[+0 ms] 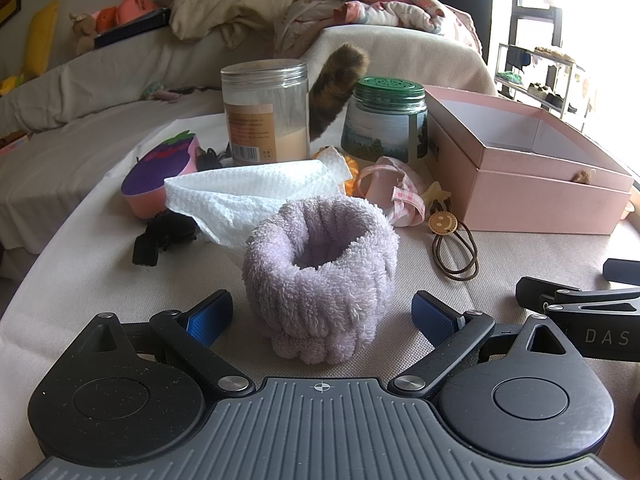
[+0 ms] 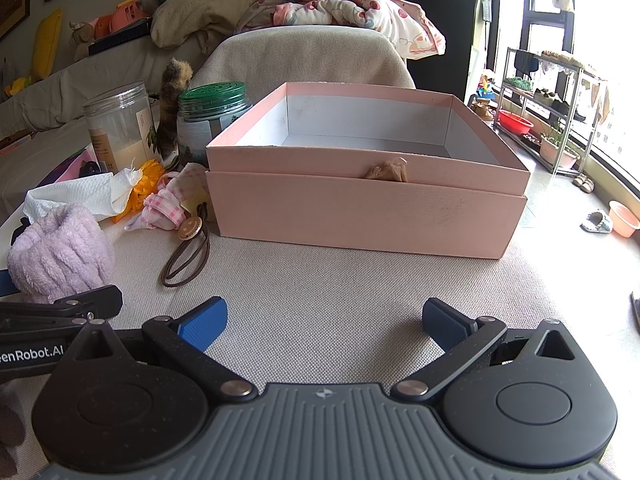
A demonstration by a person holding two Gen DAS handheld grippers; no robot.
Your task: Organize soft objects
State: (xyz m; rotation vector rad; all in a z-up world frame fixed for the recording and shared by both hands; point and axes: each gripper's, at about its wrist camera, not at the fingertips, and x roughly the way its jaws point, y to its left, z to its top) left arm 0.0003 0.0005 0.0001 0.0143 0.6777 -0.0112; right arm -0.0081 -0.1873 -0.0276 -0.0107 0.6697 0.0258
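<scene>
A fluffy lilac wristband (image 1: 320,268) stands on the beige table straight ahead of my left gripper (image 1: 322,316), which is open with a blue pad on each side of it, not touching. The same lilac wristband (image 2: 60,252) shows at the left of the right wrist view. My right gripper (image 2: 324,324) is open over bare tabletop, facing the open pink box (image 2: 360,208), whose inside looks empty. A pink checked scrunchie (image 1: 400,196), a brown hair tie with a smiley tag (image 1: 452,240) and a white paper towel (image 1: 256,196) lie behind the wristband.
A clear plastic jar (image 1: 266,112), a green-lidded jar (image 1: 386,120), a furry brown tail (image 1: 334,88) and a purple eggplant-shaped item (image 1: 160,168) stand at the back. A black clip (image 1: 160,236) lies at left. A sofa with bedding (image 1: 340,4) rises behind the table.
</scene>
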